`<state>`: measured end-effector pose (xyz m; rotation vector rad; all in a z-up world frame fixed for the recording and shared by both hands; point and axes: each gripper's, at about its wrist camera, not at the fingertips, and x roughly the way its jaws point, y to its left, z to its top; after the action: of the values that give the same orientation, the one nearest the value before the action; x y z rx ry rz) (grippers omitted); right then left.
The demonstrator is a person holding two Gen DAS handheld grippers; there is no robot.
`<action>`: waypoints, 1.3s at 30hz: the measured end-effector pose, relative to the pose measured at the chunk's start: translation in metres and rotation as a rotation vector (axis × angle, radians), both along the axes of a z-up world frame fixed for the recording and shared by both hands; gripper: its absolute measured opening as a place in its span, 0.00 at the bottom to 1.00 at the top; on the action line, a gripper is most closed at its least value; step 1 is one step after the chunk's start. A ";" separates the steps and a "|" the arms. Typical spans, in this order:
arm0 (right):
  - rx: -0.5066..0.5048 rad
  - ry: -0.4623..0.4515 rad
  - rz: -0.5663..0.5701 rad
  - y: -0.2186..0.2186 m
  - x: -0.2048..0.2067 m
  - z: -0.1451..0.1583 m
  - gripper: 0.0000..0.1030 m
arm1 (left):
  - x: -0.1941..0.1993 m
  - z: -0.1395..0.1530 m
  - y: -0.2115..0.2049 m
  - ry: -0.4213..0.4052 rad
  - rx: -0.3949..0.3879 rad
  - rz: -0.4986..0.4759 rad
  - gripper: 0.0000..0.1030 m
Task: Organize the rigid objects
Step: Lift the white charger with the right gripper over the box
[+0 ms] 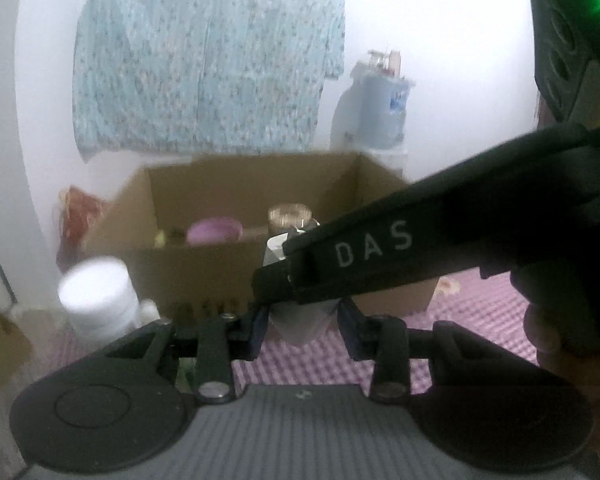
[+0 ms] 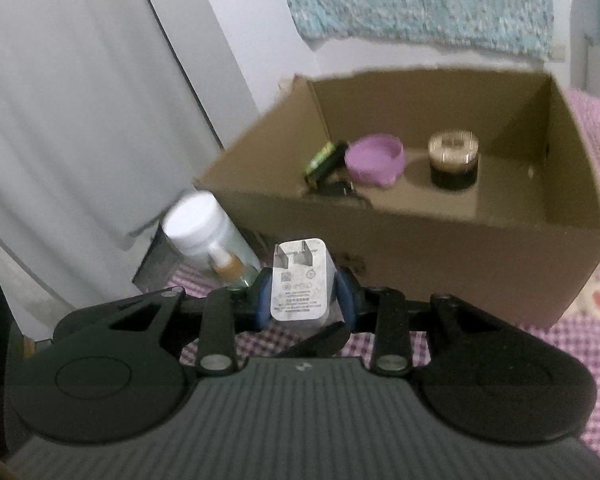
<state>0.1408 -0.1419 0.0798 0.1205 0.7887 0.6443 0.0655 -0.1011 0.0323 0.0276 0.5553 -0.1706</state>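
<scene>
1. Nearest us in the right wrist view, the right gripper (image 2: 303,298) has its blue pads (image 2: 263,300) pressed on both sides of a white charger plug (image 2: 299,286), prongs pointing away from the camera. Grey print and small marks cover its face; too blurred for us to read.
2. In the left wrist view, the left gripper (image 1: 300,322) has its jaws closed against the lower part of the same pale plug (image 1: 298,326). The right tool crosses over it from the right; its black finger (image 1: 364,252) carries the white letters "DAS".
3. The plug is held above the purple checked cover (image 2: 580,344), in front of the near wall of the open cardboard box (image 2: 440,256).
4. Inside the box: a purple bowl (image 2: 374,158), a dark jar with a ribbed metallic lid (image 2: 453,160), and a green-and-black item (image 2: 324,160) in the left corner, its label unreadable.
5. Left of the box stands a bottle with a white cap (image 2: 194,220); a small amber vial (image 2: 226,266) is close against it.
6. Behind, a pale blue patterned cloth (image 1: 208,56) hangs on the white wall.
</scene>
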 end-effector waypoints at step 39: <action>-0.343 0.122 -0.104 -0.032 0.247 -0.011 0.25 | 0.246 -0.015 0.011 0.391 -0.360 -0.054 0.33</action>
<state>0.3874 -0.1742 0.0692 -0.1128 0.9929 0.3989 0.3112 -0.0903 0.0169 -0.3477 0.9071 -0.3308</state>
